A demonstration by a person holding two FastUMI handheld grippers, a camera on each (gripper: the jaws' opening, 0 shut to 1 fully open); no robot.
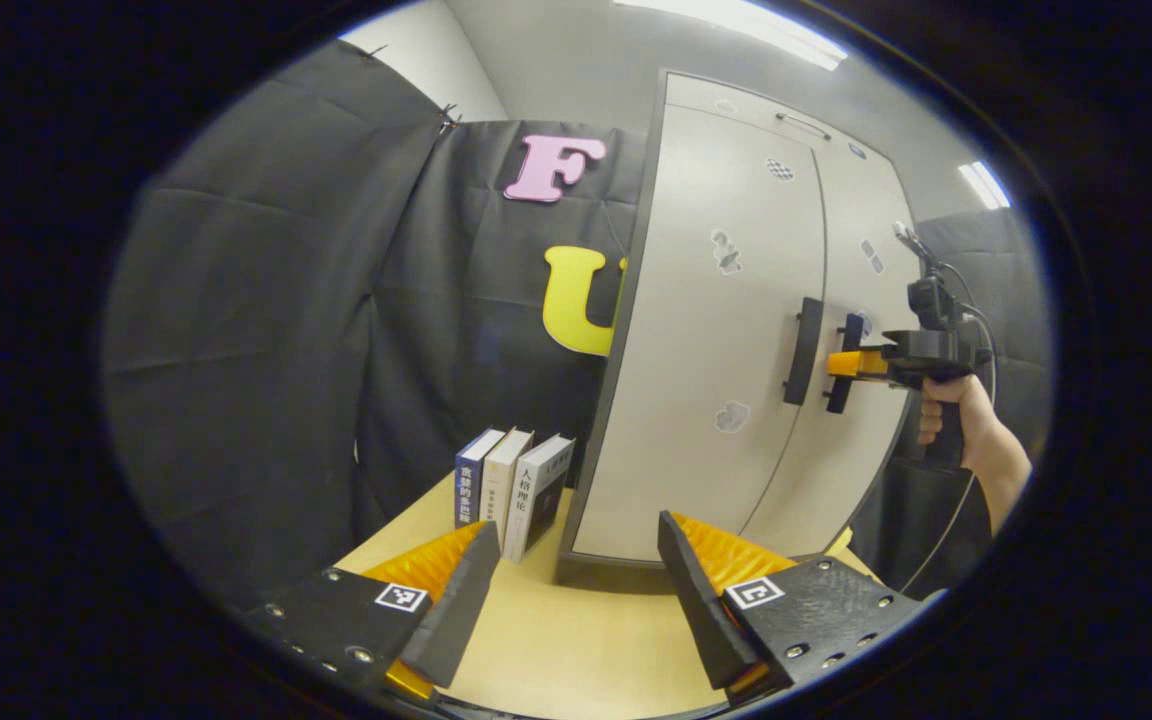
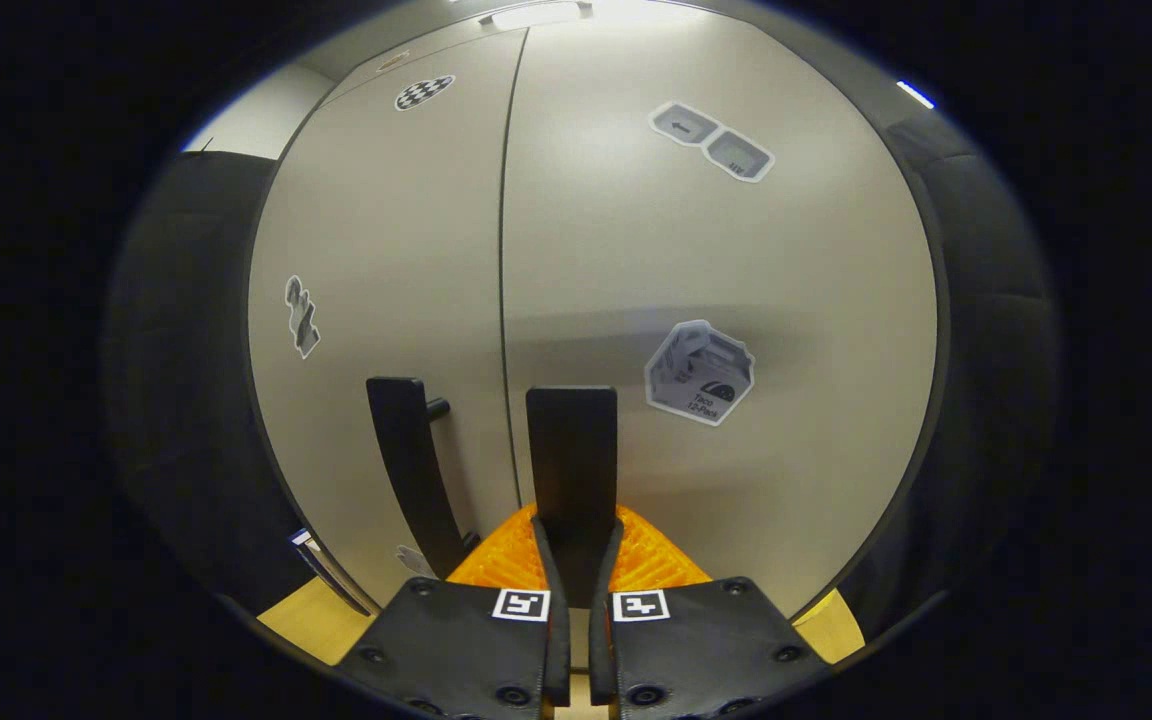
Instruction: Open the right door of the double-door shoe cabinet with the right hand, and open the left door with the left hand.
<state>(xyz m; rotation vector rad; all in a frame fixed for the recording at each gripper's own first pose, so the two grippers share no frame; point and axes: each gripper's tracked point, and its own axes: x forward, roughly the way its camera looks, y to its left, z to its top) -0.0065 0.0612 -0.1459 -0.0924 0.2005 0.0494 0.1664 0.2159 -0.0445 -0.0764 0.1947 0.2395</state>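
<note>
Right tongs clench the right door handle; left tongs gape, well back.

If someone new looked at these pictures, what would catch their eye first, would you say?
Most striking is the pale double-door shoe cabinet standing on the wooden table, both doors shut. In the right gripper view, the right hand-held gripper is closed on the right door handle. In the left gripper view, the left hand-held gripper hangs open before the cabinet, with three books upright to its left.
</note>
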